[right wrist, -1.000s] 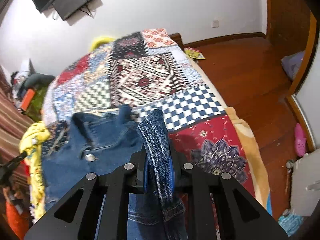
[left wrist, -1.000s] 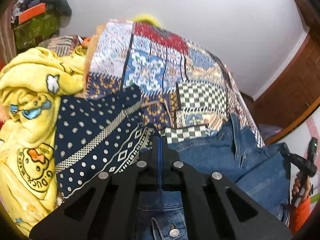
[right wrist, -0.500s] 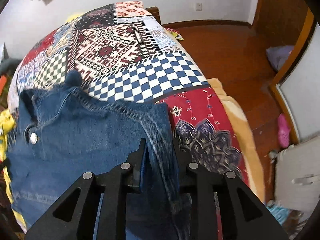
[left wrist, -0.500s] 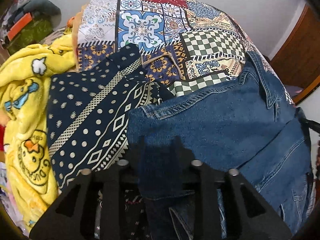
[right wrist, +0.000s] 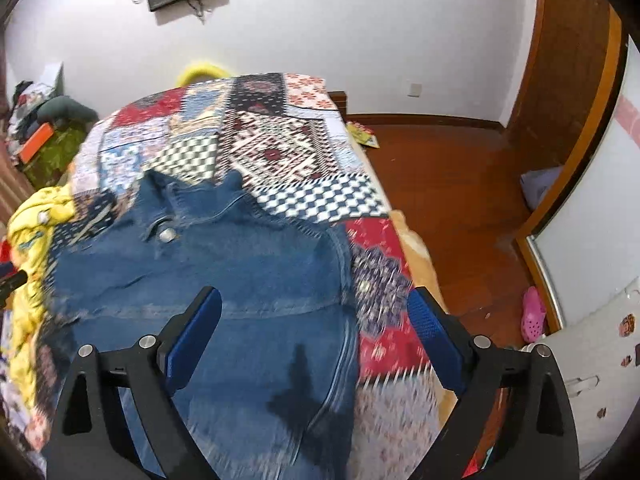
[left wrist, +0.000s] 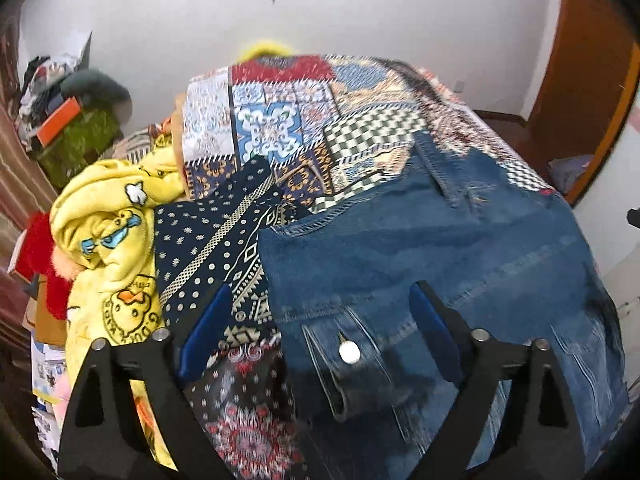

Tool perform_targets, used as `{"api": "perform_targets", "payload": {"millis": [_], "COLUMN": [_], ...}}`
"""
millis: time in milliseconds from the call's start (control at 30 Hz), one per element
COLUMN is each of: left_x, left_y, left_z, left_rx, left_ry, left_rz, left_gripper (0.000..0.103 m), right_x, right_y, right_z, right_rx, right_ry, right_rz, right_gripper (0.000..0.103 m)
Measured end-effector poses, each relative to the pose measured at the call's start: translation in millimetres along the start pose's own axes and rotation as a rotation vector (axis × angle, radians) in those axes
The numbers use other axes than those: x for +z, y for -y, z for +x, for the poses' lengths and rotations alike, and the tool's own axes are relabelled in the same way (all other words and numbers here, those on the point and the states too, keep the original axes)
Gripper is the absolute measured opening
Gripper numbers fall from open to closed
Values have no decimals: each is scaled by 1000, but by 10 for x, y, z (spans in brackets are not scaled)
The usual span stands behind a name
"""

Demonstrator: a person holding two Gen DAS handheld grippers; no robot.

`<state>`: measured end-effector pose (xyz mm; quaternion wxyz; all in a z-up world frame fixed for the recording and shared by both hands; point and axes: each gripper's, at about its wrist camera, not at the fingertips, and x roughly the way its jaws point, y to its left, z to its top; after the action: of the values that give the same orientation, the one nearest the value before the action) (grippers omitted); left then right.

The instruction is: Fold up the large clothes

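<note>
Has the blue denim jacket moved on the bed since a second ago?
Yes. The blue denim jacket dropped from the lifted tongs and now lies spread flat on the patchwork bedspread, released.

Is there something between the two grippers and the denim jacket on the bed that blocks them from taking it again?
Nothing visible does. The denim jacket lies flat on the patchwork bedspread, directly below the left gripper and right gripper, whose jaws are opening with no cloth pinched.
</note>
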<state>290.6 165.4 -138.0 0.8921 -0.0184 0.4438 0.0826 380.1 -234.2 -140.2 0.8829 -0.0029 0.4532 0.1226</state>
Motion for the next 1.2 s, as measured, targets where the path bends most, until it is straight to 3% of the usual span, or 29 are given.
{"api": "perform_targets", "payload": {"millis": [267,433,600,733,800,900,1000,1067,1200], "left_x": [-547,-1006,-1506,-1868,-2029,-2107,-2127,-2113,-2015], "left_y": [76,51,-54,-107,-135,-162,-123,-39,114], "left_z": [-412,-333,-158,71,191,150,72,22,-54], "left_rx": [-31,-75,-277,-317,-402,-502,-605,-604,-558], "left_ry": [2,-109,-263,-369,-430,-404,-373,-358,-322], "left_rz": [30,5,-120,-228,-317,-392,-436,-408,-321], "left_gripper": [93,94,94,94,94,94,93,84,41], "right_x": [-462,-806,-1200,-1507,-1620,-1742,-1730,-1708,-1604], "right_y": [-100,-39,140,263,307,353,332,305,142], "right_z": [-237,-192,-99,0,79,208,222,232,268], "right_rx": [42,36,79,122,163,301,328,359,394], "right_ry": [4,-55,-147,-216,-260,-304,-276,-273,-281], "right_rz": [-43,-14,62,151,191,258,257,260,241], "right_gripper": [93,93,93,93,93,94,95,90,45]}}
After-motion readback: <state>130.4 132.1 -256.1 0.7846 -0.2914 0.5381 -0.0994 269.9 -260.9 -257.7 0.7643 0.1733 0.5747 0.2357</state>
